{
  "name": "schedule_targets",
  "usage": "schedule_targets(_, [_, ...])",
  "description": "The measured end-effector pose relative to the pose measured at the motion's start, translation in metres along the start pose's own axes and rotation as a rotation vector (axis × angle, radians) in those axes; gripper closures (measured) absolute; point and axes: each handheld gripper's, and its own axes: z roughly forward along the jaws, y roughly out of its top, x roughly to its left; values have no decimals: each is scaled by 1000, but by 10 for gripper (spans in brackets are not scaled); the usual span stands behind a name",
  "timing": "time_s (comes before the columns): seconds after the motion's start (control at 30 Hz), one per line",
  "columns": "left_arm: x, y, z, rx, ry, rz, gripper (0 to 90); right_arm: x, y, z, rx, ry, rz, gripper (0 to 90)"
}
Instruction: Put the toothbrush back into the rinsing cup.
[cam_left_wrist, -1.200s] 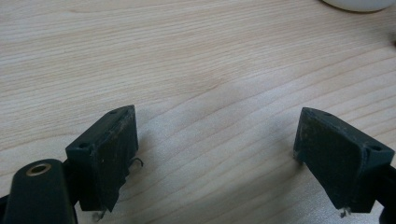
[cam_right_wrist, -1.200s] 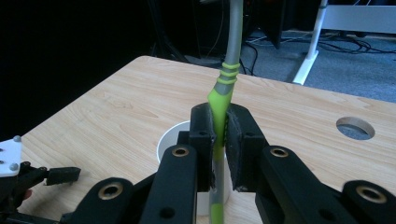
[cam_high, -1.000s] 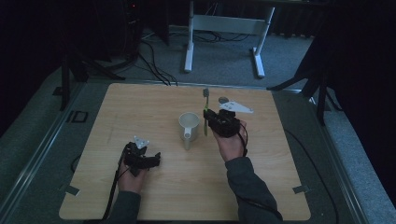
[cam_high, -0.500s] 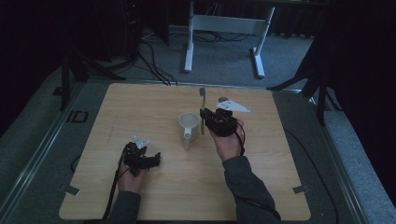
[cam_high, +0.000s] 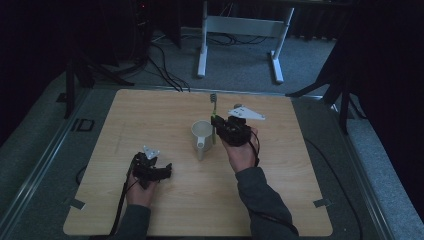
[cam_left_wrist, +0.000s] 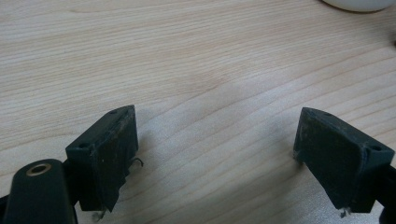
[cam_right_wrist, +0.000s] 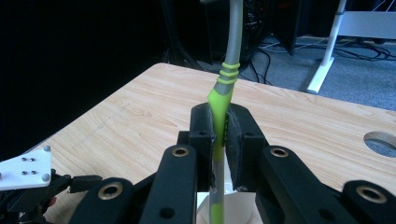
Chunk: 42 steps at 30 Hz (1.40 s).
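The right hand-held gripper (cam_high: 216, 121) pinches a toothbrush (cam_high: 214, 112) by its green handle. The toothbrush stands straight up, with its brush end on top. It is just beside a white cup (cam_high: 201, 131) that sits near the middle of the wooden surface (cam_high: 150, 115). The left hand-held gripper (cam_high: 162, 171) rests low on the surface, well apart from the cup. Its jaws are spread wide with nothing between them.

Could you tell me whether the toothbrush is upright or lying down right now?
Upright: the right gripper clamps the toothbrush by its green handle, bristle end up, beside the white cup.
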Motion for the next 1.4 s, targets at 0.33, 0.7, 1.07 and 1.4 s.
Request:
schedule_targets(0.33, [0, 0, 0, 0, 0, 0, 142, 4, 3, 1, -4, 9, -2, 812])
schedule_targets(0.7, [0, 0, 0, 0, 0, 0, 142, 8, 5, 5, -6, 19, -5, 812])
schedule_targets(1.07, [0, 0, 0, 0, 0, -1, 142, 6, 5, 7, -13, 33, 20, 811])
schedule_targets(1.4, [0, 0, 0, 0, 0, 0, 142, 9, 4, 10, -25, 47, 21, 811])
